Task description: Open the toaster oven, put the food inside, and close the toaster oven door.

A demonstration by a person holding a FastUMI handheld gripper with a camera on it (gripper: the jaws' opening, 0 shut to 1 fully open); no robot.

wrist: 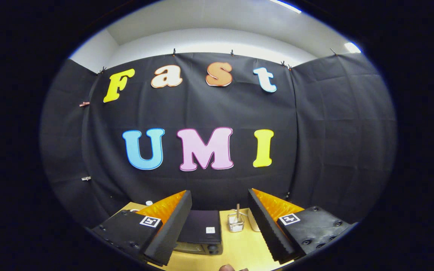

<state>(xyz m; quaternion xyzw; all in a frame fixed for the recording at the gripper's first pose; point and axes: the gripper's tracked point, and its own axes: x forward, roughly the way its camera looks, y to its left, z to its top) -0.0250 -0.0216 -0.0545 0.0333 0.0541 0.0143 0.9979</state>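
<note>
A booth walled with black cloth (217, 109) stands under a white ceiling, the cloth pinned along its top edge by small clips. Low in the gripper view lies a light wooden table (241, 250), seen from well above.

The gripper (220, 226) is held high over the table and aimed mostly at the far wall, so that the tabletop shows just past and under the fingers. Its two fingers are spread wide apart and have hold of nothing; the gap between them is open air, with the table and the wall behind. Each finger carries a small square marker on its mount.

The toaster oven (201, 233) sits on the table below, a dark box seen from its top, partly hidden behind the left finger (170, 229). A strip of its front with a knob shows at the near edge; whether its door is open cannot be told from here. Just beside it, between the fingers, stands a small clear glass holder (236, 223) with a stick upright in it. A white object (254, 221) peeks out next to the right finger (268, 229). At the nearest edge of the table a small part of a hand (227, 268) shows.
</note>
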